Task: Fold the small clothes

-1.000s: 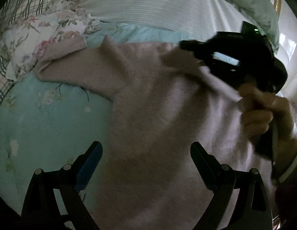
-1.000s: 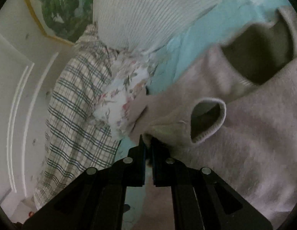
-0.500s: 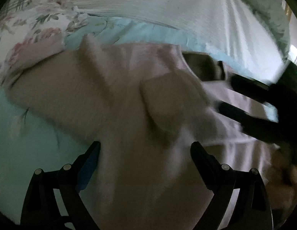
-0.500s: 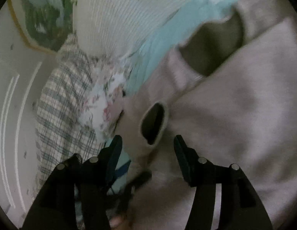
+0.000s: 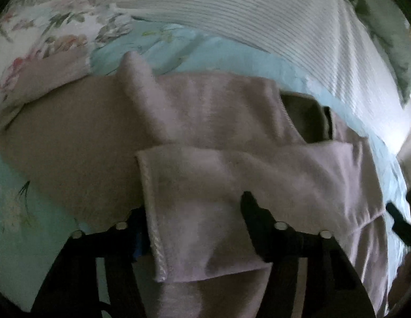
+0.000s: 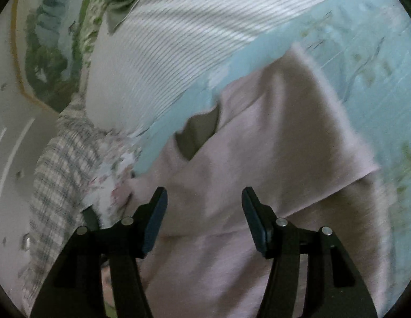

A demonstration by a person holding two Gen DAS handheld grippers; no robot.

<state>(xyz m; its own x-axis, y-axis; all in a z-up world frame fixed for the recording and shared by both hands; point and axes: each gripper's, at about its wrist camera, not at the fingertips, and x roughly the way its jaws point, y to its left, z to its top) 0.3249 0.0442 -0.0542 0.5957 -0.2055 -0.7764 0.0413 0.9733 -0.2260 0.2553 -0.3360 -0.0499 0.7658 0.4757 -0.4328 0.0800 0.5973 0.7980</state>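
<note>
A pale pink sweater (image 5: 205, 106) lies flat on the turquoise floral sheet (image 5: 14, 225), its neck opening (image 5: 306, 116) toward the pillows. One sleeve (image 5: 258, 167) is folded across the body, and its ribbed cuff (image 5: 152, 225) lies between the jaws of my left gripper (image 5: 195, 206). Those jaws are closing; the cuff hides the left finger and the cloth is not bunched. My right gripper (image 6: 204, 194) hangs open over the sweater (image 6: 271, 132) body with nothing between its fingers. In the left wrist view it shows only at the right edge (image 5: 399, 220).
A white striped pillow (image 5: 258, 21) lies beyond the sweater, with a floral pillow (image 5: 46, 26) to its left and a green cloth (image 5: 385, 26) at far right. In the right wrist view a plaid cloth (image 6: 59, 172) hangs at the bed's edge beside a wall.
My right gripper let go of the sleeve, opened and drew away to the right. My left gripper moved forward over the laid-down cuff and its jaws narrowed.
</note>
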